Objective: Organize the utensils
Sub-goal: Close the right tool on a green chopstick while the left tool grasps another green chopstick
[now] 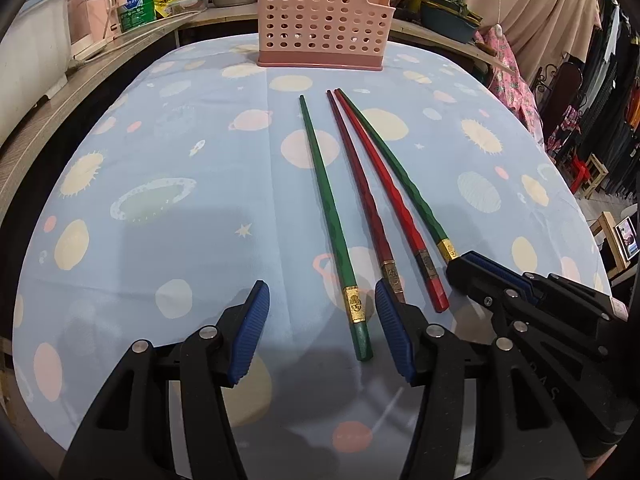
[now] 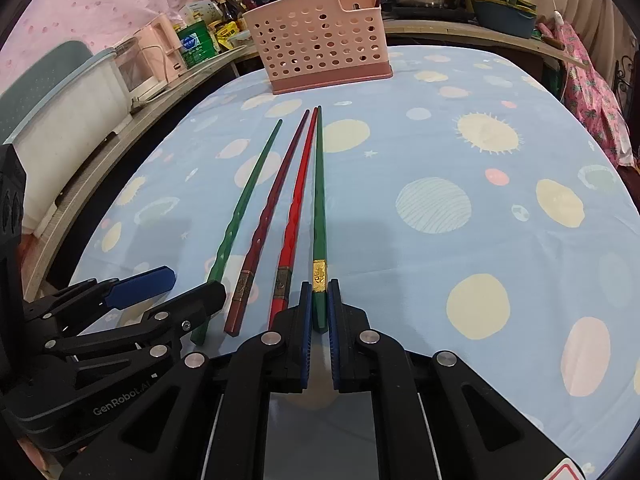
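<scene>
The right claw [image 2: 320, 300] is clamped on the butt of the outer green chopstick [image 2: 319, 208], lying near the desk's [image 2: 460, 128] front edge. Held so far back, it may droop or pivot when lifted, nudging the red chopstick [image 2: 298, 204] just beside it. The left claw [image 1: 322, 326] stands apart around the other green chopstick [image 1: 328, 216]; the pink holder [image 1: 320, 24] waits at the far edge.

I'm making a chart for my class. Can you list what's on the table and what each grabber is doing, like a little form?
table cover: blue space-print cloth
holder: pink holed basket, far end, upright
chopsticks: four, side by side, tips toward the basket
right gripper: shut on the right green chopstick
left gripper: open, around the left green chopstick, not pinching
red chopsticks: dark red one and bright red one, in the middle, untouched
</scene>
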The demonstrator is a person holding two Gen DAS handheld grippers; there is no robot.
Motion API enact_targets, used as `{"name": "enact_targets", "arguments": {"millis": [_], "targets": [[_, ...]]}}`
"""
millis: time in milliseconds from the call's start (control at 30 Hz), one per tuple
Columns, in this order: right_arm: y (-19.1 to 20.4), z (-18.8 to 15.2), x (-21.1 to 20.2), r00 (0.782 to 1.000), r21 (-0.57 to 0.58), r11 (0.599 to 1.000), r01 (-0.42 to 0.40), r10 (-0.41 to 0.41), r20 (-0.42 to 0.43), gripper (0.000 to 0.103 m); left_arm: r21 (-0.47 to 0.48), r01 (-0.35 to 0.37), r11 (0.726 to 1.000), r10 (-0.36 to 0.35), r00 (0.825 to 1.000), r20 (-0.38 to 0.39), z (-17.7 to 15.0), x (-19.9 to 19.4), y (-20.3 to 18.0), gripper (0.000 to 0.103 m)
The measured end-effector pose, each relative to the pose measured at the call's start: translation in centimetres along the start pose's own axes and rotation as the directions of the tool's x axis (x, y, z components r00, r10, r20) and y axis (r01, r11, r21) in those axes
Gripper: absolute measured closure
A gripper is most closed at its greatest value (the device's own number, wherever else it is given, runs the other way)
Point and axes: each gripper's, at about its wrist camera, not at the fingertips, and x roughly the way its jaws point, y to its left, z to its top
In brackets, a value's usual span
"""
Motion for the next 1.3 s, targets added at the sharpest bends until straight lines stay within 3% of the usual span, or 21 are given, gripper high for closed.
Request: {"name": "enact_targets", "arguments": {"millis": [367, 633, 933, 1100, 1300], "targets": [[0.5, 0.1, 0.2, 0.999, -0.014, 0.999, 0.032, -0.032, 0.003, 0.096, 0.053, -0.054, 0.997, 0.053, 0.998, 0.021, -0.2, 0.3, -0.8, 0.054], [0.7, 0.0, 0.3, 0.999, -0.029, 0.998, 0.047, -0.047, 0.019, 0.096, 0.064, -0.056, 0.996, 0.055, 0.998, 0.022, -0.3, 0.3, -0.9, 0.058], [0.5, 0.0, 0.2, 0.999, -0.011, 1.000, 0.029, -0.028, 0.018, 0.096, 0.060, -0.064, 0.996, 0.063, 0.998, 0.021, -0.3, 0.2, -0.8, 0.076], [0.3, 0.0, 0.2, 1.000, -0.006, 1.000, 0.019, -0.019, 0.016, 0.096, 0.025, -0.052, 0.998, 0.052, 0.999, 0.007, -0.1, 0.1, 0.1, 0.094], [0.1, 0.0, 0.2, 1.000, 0.001, 1.000, 0.007, -0.007, 0.013, 0.096, -0.007, -0.023, 1.000, 0.023, 1.000, -0.009, -0.1, -0.1, 0.9, 0.096]]}}
